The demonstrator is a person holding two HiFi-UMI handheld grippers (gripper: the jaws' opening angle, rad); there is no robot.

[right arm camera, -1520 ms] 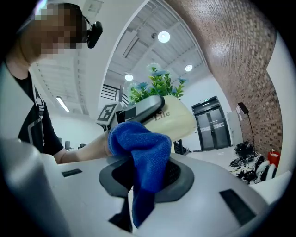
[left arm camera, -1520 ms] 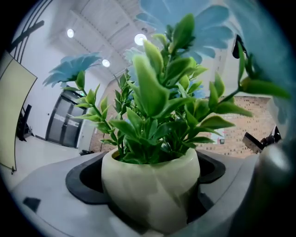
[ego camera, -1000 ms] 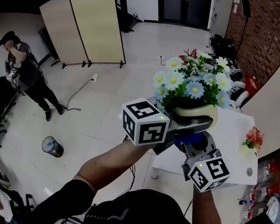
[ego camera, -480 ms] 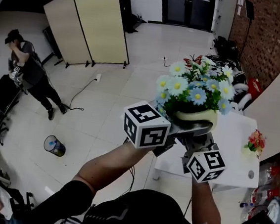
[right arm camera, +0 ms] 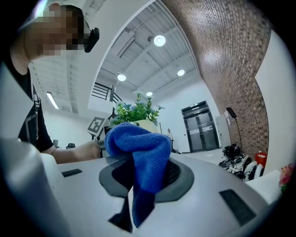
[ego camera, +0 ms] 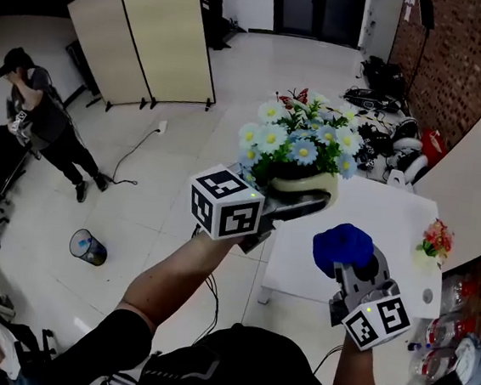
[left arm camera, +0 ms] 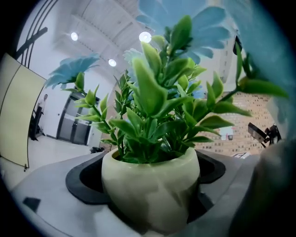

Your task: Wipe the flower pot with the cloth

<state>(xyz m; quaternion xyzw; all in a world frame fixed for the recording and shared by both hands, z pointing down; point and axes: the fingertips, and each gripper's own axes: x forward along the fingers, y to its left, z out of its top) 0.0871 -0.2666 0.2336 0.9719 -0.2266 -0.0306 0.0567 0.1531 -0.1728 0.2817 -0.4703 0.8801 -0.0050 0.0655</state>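
Observation:
A cream flower pot [ego camera: 303, 184] with blue and white daisies is held up in the air, my left gripper [ego camera: 297, 204] shut on it. The left gripper view shows the pot [left arm camera: 151, 187] filling the space between the jaws, green leaves above it. My right gripper [ego camera: 349, 260] is shut on a bunched blue cloth [ego camera: 342, 248], which stands apart from the pot, lower and to its right. In the right gripper view the cloth [right arm camera: 141, 155] hangs over the jaws, with the pot [right arm camera: 144, 124] and its plant behind it.
A white table [ego camera: 390, 233] lies below both grippers, with a small flower sprig [ego camera: 434, 239] at its right edge. A person [ego camera: 38, 128] stands far left on the floor, near folding screens [ego camera: 146, 32]. A bin [ego camera: 88, 248] sits on the floor. A brick wall rises at the right.
The right gripper with the cloth has come out from under the pot, moving right and down. The left gripper with the pot has shifted a little left and up.

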